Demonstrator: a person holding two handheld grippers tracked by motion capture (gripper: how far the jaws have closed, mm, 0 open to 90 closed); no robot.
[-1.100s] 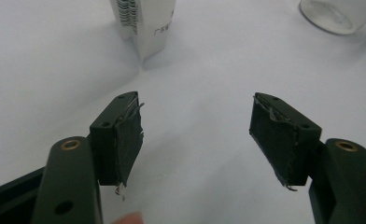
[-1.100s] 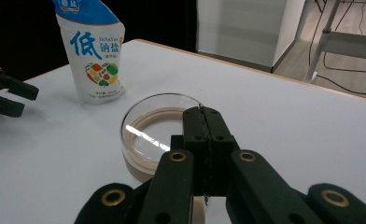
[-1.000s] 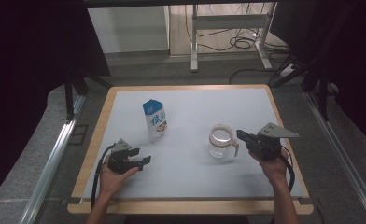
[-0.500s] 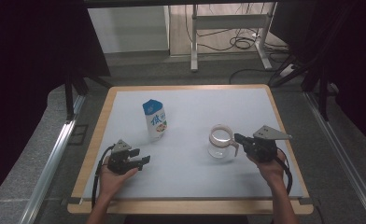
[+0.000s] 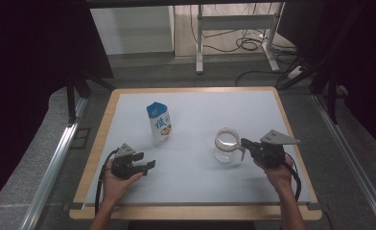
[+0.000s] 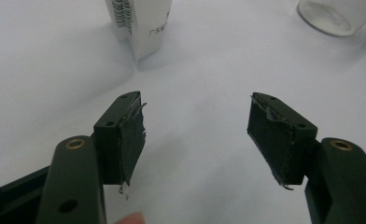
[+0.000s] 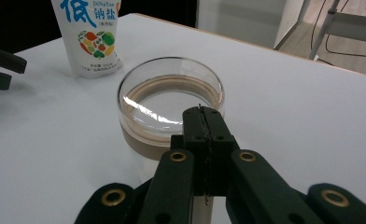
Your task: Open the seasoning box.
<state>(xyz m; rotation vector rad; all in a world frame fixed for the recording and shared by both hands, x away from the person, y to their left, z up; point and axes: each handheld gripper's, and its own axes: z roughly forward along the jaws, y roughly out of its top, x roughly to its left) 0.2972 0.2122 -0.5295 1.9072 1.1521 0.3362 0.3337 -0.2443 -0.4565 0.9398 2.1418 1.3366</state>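
Since a second ago the right gripper (image 5: 245,142) has slid down and in toward the person, and the jug (image 5: 226,144) seems to have come a touch with it; the left gripper (image 5: 147,165) has barely stirred.

Right gripper first: jaws pressed flat together in the right gripper view, nothing visible between the pads. The tips sit right at the jug's (image 7: 171,109) near rim, at its 3 o'clock in the high view, where a handle appears to be. Whether they pinch that handle, I cannot tell for sure.

Left gripper (image 6: 195,135): jaws spread wide, empty, hovering over bare table at about 7 o'clock. The carton (image 5: 159,123) stands upright beyond it, toward 11 o'clock on the board, unopened as far as I can see.

Progress looks early: jug reached, carton (image 6: 141,23) untouched, nothing poured.

Room is generous. Open table (image 5: 195,172) lies between the grippers and in front of the jug. The right hand (image 5: 278,173) works near the 3 o'clock edge, so movement is safest inward.
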